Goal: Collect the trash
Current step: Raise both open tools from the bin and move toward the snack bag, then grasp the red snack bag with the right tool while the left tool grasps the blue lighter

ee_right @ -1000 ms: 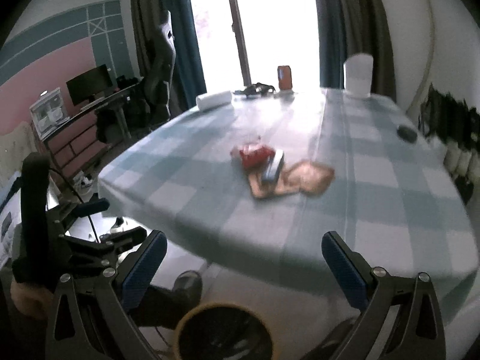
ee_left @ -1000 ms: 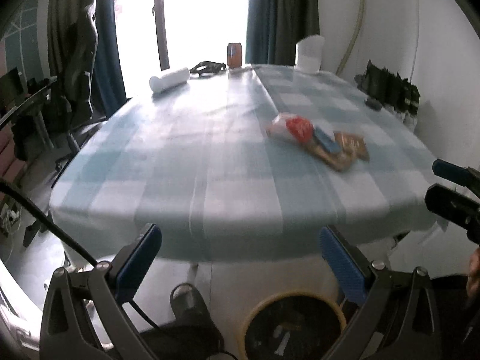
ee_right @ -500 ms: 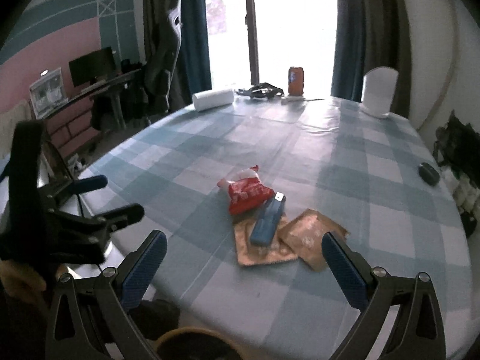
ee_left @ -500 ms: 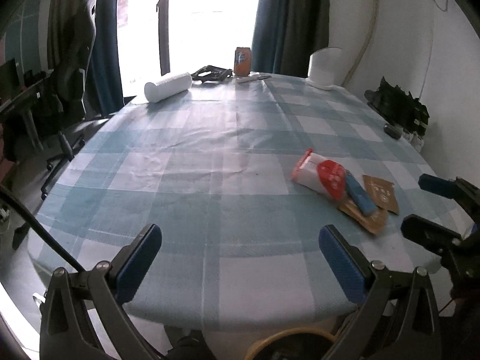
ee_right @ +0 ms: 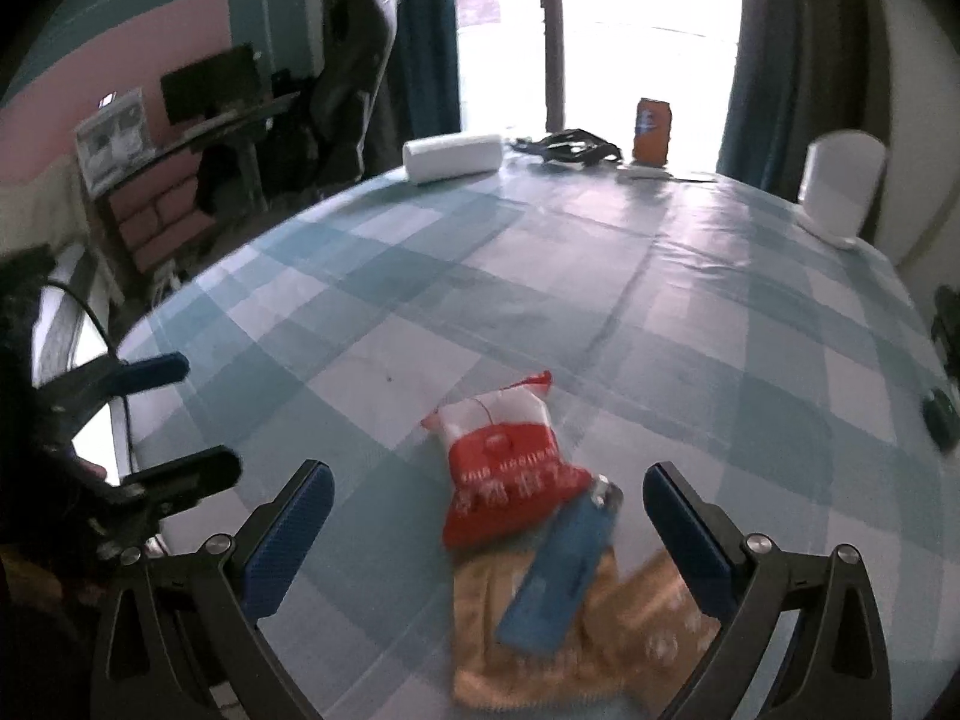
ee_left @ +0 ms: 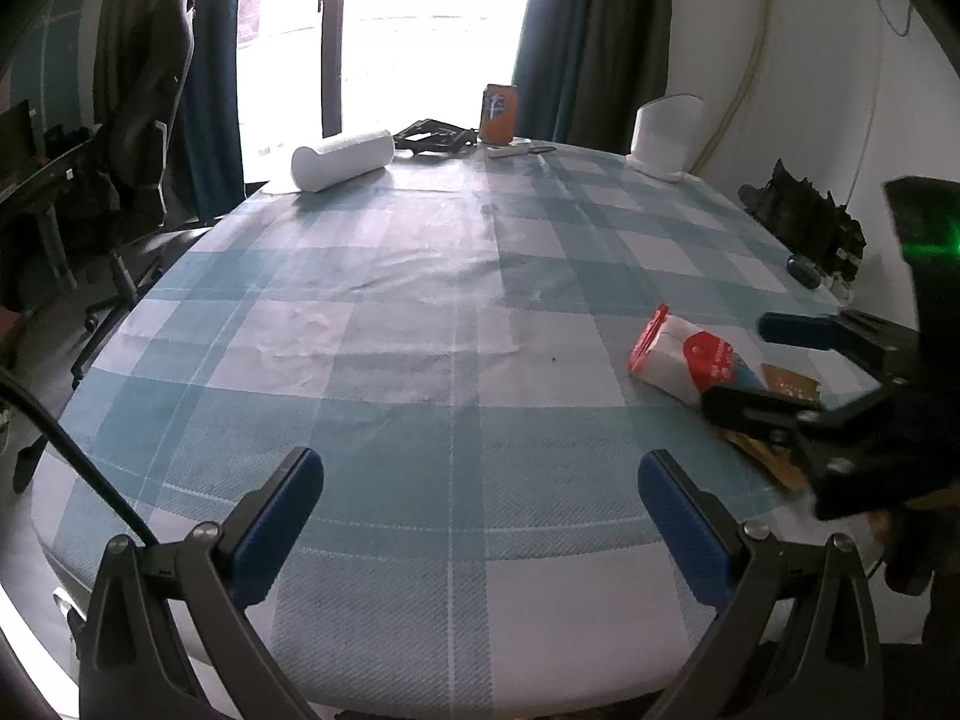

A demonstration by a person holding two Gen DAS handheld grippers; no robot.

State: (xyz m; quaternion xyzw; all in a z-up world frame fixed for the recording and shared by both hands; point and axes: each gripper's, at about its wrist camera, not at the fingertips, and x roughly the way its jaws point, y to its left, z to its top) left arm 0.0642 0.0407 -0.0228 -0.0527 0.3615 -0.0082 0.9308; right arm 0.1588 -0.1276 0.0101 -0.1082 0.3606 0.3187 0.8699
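A pile of trash lies on the checked tablecloth (ee_right: 600, 276): a red and white packet (ee_right: 504, 468), a blue wrapper (ee_right: 564, 576) and brown wrappers (ee_right: 540, 654) underneath. My right gripper (ee_right: 486, 507) is open and hovers just in front of the pile, with the packet and wrappers showing between its fingers. In the left wrist view the same packet (ee_left: 684, 360) lies at the right, partly behind the right gripper (ee_left: 747, 363). My left gripper (ee_left: 480, 498) is open over the near table edge, empty, well left of the pile.
At the far end of the table lie a white paper roll (ee_left: 342, 159), an orange can (ee_left: 500, 113), a black object (ee_left: 432, 138) and a white container (ee_left: 666, 135). A black mouse (ee_left: 804, 270) sits near the right edge. An office chair (ee_left: 144, 138) stands at the left.
Both grippers have risen from below the table edge and moved forward over the cloth. The bin on the floor has left view. The right gripper has closed in on the pile.
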